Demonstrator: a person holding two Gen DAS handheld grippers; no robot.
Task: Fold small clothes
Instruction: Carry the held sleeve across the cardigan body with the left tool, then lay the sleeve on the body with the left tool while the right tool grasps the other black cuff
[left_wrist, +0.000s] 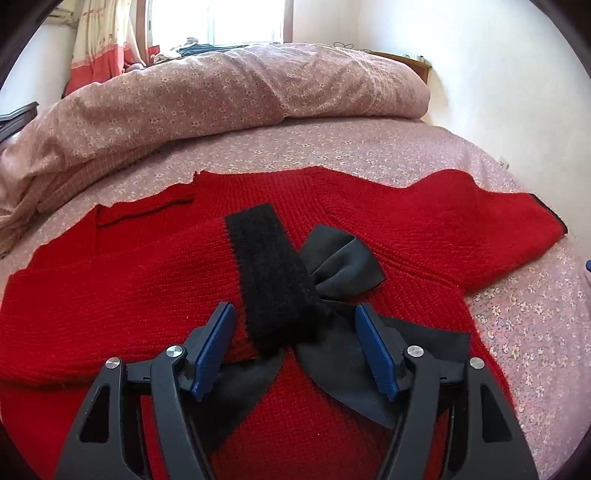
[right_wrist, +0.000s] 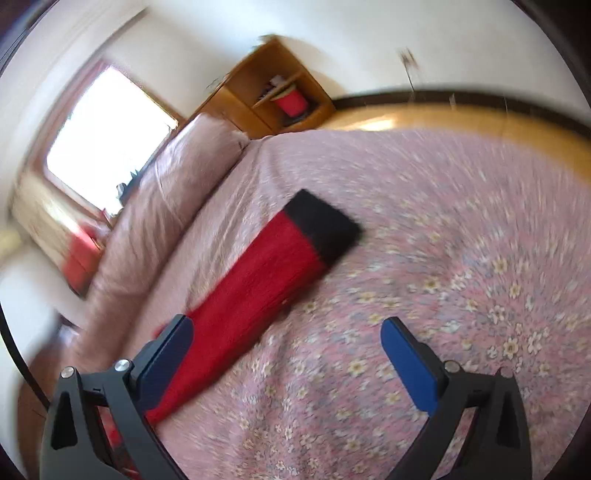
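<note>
A red knitted sweater (left_wrist: 129, 280) lies spread flat on the bed in the left wrist view. A black fuzzy strip (left_wrist: 269, 273) rests across its chest beside a dark grey ribbon bow (left_wrist: 340, 266). My left gripper (left_wrist: 297, 317) stands open just above the sweater; the strip's near end lies between the blue pads (left_wrist: 216, 343), and neither pad touches it. The blurred right wrist view shows a red sleeve (right_wrist: 258, 288) with a black cuff (right_wrist: 321, 225) stretched out on the sheet. My right gripper (right_wrist: 288, 325) is open and empty, its left finger over the sleeve.
A pink floral sheet (left_wrist: 517, 332) covers the bed, and a rolled floral duvet (left_wrist: 221, 96) lies along its far side under a bright window (left_wrist: 243, 22). A wooden shelf (right_wrist: 273, 92) with a red cup stands by the wall, beyond the bed's wooden edge (right_wrist: 461, 118).
</note>
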